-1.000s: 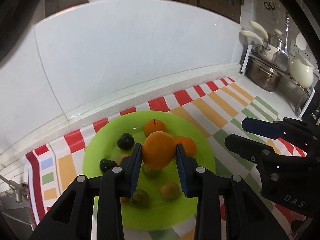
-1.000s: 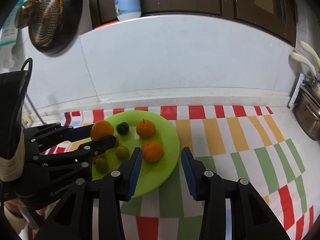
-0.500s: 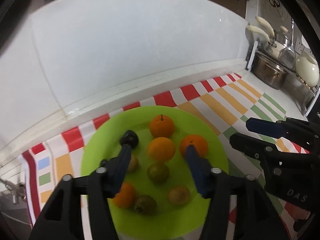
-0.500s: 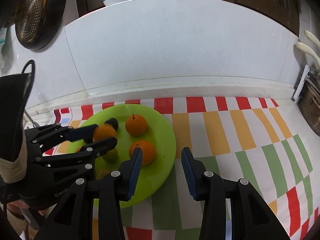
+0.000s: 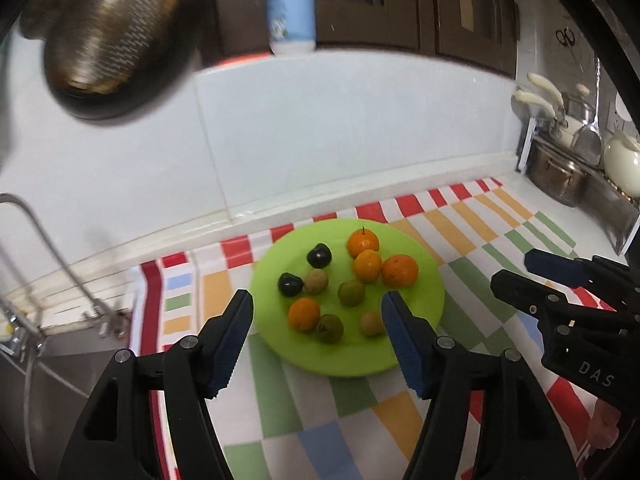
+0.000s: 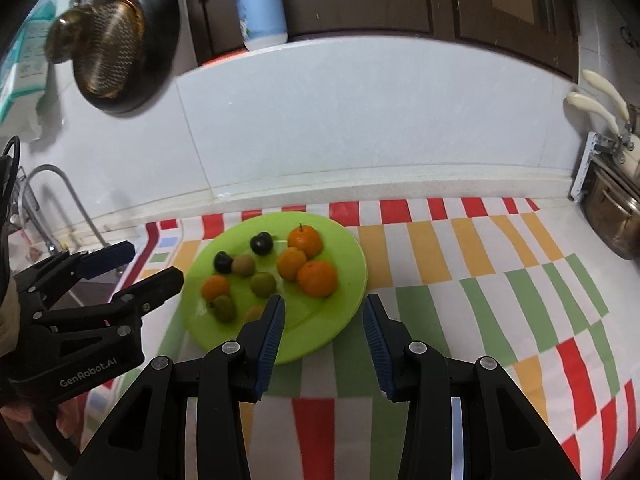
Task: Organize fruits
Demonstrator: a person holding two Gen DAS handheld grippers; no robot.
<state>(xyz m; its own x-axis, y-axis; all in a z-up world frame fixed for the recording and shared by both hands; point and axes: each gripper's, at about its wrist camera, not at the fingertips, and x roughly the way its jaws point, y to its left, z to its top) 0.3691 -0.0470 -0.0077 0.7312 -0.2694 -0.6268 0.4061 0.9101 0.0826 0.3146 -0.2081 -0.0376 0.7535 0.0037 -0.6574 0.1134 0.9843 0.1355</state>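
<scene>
Kitchen counter, mid-frame, carries a glossy checked tablecloth [image 5: 472, 216] under a smooth round green plate [image 5: 434, 292]. Four oranges, including one [image 5: 400, 270] in a tight trio at the plate's upper right, lie apart from two dark plums and the dull green fruits, apparently sorted by kind. Left gripper [image 5: 316, 322] and right gripper [image 6: 323, 322] are opening, nothing between the ribbed blue pads.

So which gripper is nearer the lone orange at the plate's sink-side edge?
Left. The left gripper, empty with jaws opening, sits just short of that orange. The right gripper, also empty and opening, hangs over the green plate's opposite edge.
</scene>
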